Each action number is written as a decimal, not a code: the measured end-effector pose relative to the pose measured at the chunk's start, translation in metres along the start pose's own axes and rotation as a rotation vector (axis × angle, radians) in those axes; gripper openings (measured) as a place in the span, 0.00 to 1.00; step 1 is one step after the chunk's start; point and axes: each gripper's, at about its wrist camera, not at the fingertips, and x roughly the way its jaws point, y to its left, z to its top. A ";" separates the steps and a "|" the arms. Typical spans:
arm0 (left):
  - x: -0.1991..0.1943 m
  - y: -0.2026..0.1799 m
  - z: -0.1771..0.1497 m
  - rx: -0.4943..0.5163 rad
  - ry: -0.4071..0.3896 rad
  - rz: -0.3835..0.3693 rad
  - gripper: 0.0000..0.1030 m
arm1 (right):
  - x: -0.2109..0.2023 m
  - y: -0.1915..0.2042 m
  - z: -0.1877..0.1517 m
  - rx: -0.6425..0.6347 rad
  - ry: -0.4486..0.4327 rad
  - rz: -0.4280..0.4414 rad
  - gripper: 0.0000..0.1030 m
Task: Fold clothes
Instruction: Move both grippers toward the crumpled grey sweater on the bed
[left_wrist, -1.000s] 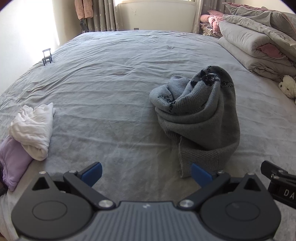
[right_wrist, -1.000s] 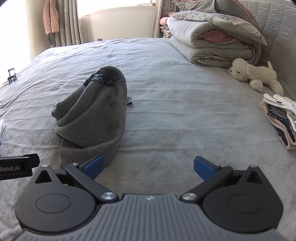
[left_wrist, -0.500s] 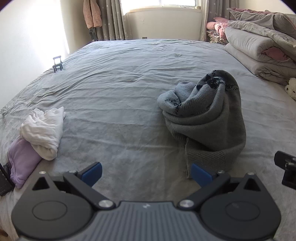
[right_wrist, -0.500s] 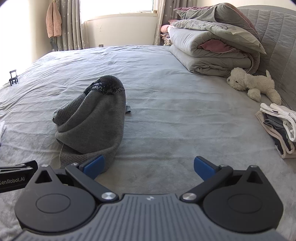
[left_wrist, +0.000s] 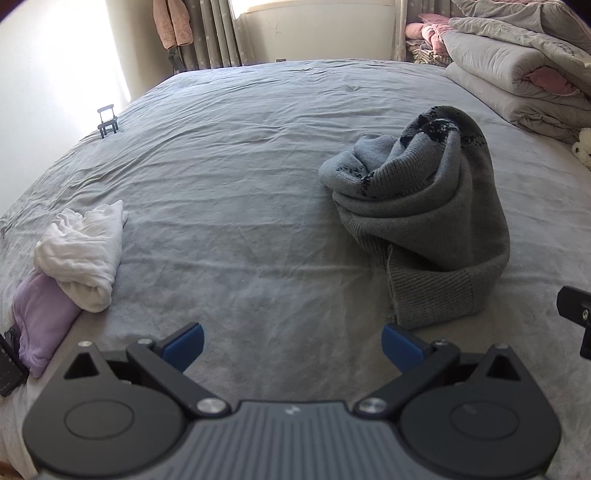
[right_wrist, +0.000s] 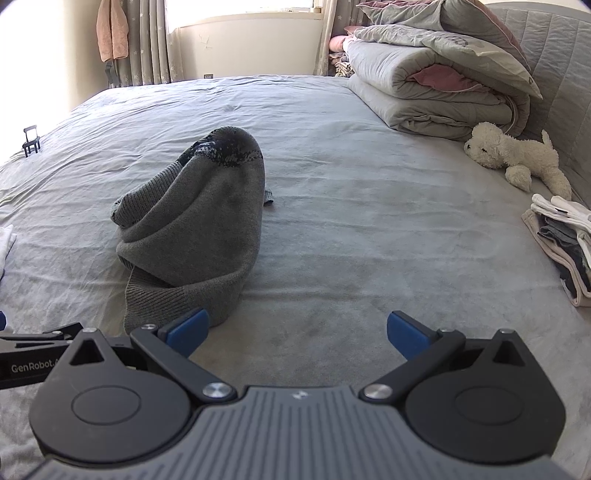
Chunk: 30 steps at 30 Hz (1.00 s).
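Hovering wide and empty just short of the crumpled grey sweater (left_wrist: 424, 221) lying unfolded mid-bed (left_wrist: 240, 166), left claw (left_wrist: 291, 341) and right claw (right_wrist: 297, 332), folding not yet begun.

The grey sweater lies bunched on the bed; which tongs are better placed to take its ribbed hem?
Probably the left tongs: the grey sweater has its ribbed hem just beyond their right finger. Both tongs are open and empty.
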 end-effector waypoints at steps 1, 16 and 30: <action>0.000 0.001 0.000 -0.002 0.001 0.002 1.00 | 0.000 0.000 0.000 -0.001 0.000 -0.002 1.00; -0.001 0.000 0.000 0.007 -0.012 0.009 1.00 | -0.001 0.000 -0.002 0.001 0.001 0.011 1.00; -0.007 0.000 0.001 -0.016 -0.069 -0.025 1.00 | -0.016 0.012 -0.002 -0.082 -0.126 -0.001 1.00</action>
